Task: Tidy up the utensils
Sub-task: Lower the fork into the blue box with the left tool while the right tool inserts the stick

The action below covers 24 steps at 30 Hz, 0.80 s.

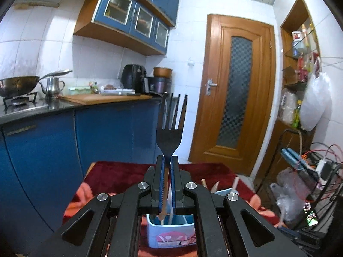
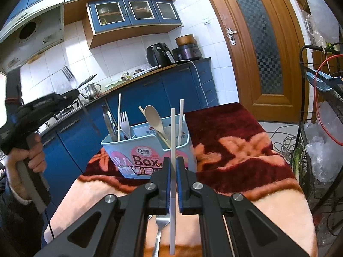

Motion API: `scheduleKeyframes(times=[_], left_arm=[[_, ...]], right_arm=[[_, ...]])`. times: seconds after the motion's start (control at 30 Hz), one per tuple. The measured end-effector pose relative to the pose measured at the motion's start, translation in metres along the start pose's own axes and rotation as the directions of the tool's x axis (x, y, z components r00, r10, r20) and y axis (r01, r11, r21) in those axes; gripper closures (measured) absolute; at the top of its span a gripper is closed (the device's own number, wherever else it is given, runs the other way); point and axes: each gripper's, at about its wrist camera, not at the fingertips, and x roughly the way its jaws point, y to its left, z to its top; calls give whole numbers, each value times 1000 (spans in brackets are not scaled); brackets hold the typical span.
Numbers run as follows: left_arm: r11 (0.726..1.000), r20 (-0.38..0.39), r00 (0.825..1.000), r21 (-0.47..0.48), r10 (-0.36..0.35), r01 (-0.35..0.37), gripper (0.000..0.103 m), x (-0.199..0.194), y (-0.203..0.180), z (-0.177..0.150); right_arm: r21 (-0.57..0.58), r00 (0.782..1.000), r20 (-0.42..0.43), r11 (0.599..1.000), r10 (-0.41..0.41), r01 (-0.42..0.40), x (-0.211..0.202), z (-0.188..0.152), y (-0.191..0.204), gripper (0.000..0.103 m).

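The left hand-held gripper clamps a rigid, light black fork at its neck; the right hand-held gripper pinches a thin, slippery white chopstick mid-shaft.

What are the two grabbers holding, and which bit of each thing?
The left gripper holds a dark metal fork by its neck, tines up. The right gripper holds a thin white chopstick around its middle.
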Motion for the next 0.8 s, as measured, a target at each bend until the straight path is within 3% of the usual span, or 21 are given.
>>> scheduleKeyframes(times=[0.4, 0.8], left_arm=[[999, -94, 996, -51, -5, 0, 98, 34, 12, -40], [994, -149, 989, -106, -20, 4, 98, 52, 21, -76]], right_arm=[[-14, 1000, 22, 1000, -10, 11, -1, 4, -1, 96], [-91, 990, 127, 993, -63, 75, 4, 48, 17, 96]])
